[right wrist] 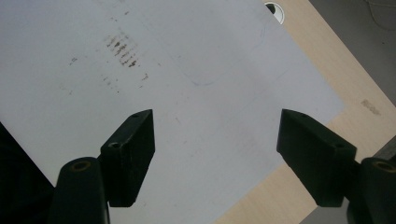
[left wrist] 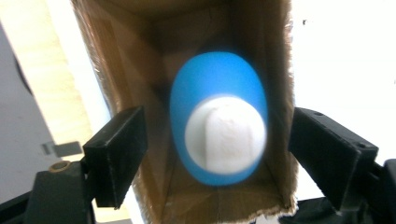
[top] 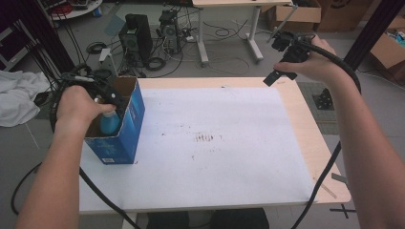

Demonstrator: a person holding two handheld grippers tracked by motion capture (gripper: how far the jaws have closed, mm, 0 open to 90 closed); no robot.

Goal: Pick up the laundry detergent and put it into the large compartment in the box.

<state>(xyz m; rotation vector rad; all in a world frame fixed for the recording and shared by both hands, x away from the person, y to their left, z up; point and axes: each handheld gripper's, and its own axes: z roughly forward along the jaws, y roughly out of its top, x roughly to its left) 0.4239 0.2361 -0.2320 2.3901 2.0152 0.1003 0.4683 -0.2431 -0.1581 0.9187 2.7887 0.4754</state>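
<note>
The left hand-held gripper (left wrist: 215,154) hangs over the open top of the blue box (top: 119,125), jaws spread wide and gripping nothing. Straight below it, between the two pads but apart from both, the blue bottle (left wrist: 218,116) with its white cap (left wrist: 225,135) stands upright inside the box. The box stands on the surface (top: 215,143) at its left edge. The right hand-held gripper (right wrist: 215,158) is held above the far right corner of the surface, well apart from the box, its jaws wide open and empty over the white sheet (right wrist: 187,70).
</note>
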